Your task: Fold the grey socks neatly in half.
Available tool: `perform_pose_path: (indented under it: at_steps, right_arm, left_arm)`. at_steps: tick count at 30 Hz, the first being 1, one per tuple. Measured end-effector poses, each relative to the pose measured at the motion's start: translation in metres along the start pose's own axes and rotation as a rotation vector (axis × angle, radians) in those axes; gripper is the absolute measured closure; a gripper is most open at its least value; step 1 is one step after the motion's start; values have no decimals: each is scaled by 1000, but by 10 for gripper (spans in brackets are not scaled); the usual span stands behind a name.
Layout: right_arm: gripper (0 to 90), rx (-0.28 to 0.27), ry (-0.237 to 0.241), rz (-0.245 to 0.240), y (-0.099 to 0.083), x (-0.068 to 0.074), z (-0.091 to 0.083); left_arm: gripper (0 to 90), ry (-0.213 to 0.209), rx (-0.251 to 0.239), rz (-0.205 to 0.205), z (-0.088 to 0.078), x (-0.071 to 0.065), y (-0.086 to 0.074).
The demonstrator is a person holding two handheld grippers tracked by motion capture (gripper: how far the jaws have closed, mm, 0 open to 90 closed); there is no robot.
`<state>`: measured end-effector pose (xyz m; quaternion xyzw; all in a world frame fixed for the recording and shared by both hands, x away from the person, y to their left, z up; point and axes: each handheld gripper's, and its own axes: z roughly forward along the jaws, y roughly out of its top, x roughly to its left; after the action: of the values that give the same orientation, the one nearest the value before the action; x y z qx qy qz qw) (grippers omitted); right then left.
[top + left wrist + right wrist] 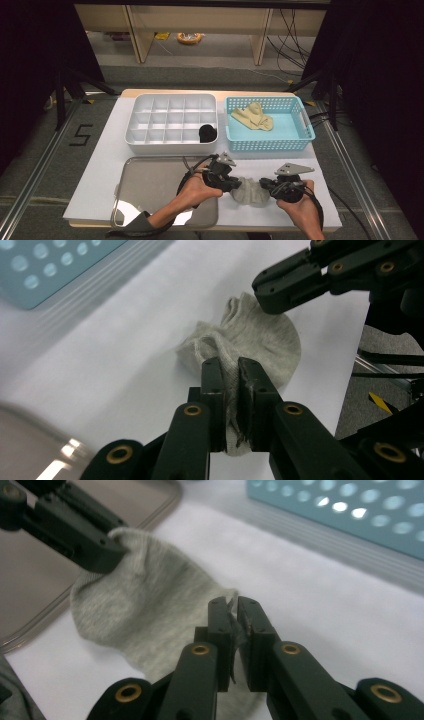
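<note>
The white surface (100,165) is carrying a shiny metal tray (145,185) at the front left, a white box with many little compartments (172,120) at the back, and a blue basket (295,135) beside the box, with yellowish socks (252,117) lying in the basket. A grey sock (250,191) is lying on the surface just right of the tray, stretched between both hands. The left tongs (231,390) are pinching one edge of the grey sock, and the right tongs (233,625) are pinching the other.
</note>
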<state>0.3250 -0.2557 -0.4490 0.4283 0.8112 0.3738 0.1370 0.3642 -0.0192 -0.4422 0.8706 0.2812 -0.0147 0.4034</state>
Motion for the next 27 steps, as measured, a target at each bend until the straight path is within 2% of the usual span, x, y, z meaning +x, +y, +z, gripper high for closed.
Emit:
perform_pose_path:
  at_steps: [2, 3, 4, 5, 8, 9, 10, 11, 12, 16, 20, 21, 22, 23, 24, 25, 26, 27]
  right_arm:
    - [848, -11, -3, -3, 0, -5, -4]
    - [848, -11, -3, -3, 0, -5, -4]
    - [845, -4, -10, 36, 0, -5, -8]
    - [844, -12, -16, 5, 0, -9, -9]
    - [837, -19, -15, 48, -1, -11, -11]
    - [834, -18, -21, 33, -1, -15, -12]
    - [831, -10, -14, 73, -2, -13, -13]
    - [831, -10, -14, 73, -2, -13, -13]
    - [828, -16, -29, 27, -2, -18, -13]
    - [822, -21, -34, 32, -2, -18, -14]
    - [814, -25, -31, 42, -2, -21, -17]
    - [813, -24, -24, 65, -3, -20, -18]
    - [813, -30, -24, 74, -3, -20, -18]
    - [811, -35, -22, 59, -3, -22, -18]
    - [810, -19, -27, 97, -3, -19, -20]
    - [810, -19, -27, 97, -3, -19, -20]
    - [807, -25, -27, 77, -3, -21, -20]
    - [805, -39, -19, 97, -3, -20, -21]
  left_arm:
    - [816, -1, 16, 26, 8, -3, 7]
    - [817, -1, 16, 26, 8, -3, 7]
    - [817, -4, 4, 14, 15, -8, 10]
    - [817, -9, 2, 12, 19, -10, 12]
    - [815, -7, 4, 8, 28, -14, 15]
    - [814, -5, 3, 4, 32, -14, 15]
    - [812, 3, 7, 6, 35, -14, 16]
    - [808, 3, 7, 6, 35, -14, 16]
    - [802, 1, 9, -2, 41, -14, 17]
    - [784, -1, -6, -19, 45, -17, 19]
    - [702, -18, -11, -8, 48, -24, 20]
    - [683, -18, -11, -8, 48, -24, 20]
    - [668, -38, -17, -10, 47, -28, 20]
    - [648, -38, -17, -10, 47, -28, 20]
    - [621, -45, -18, -13, 46, -31, 21]
    - [600, -45, -18, -13, 46, -31, 21]
    - [600, -45, -20, -7, 46, -32, 21]
    - [563, -43, -20, -5, 45, -34, 21]
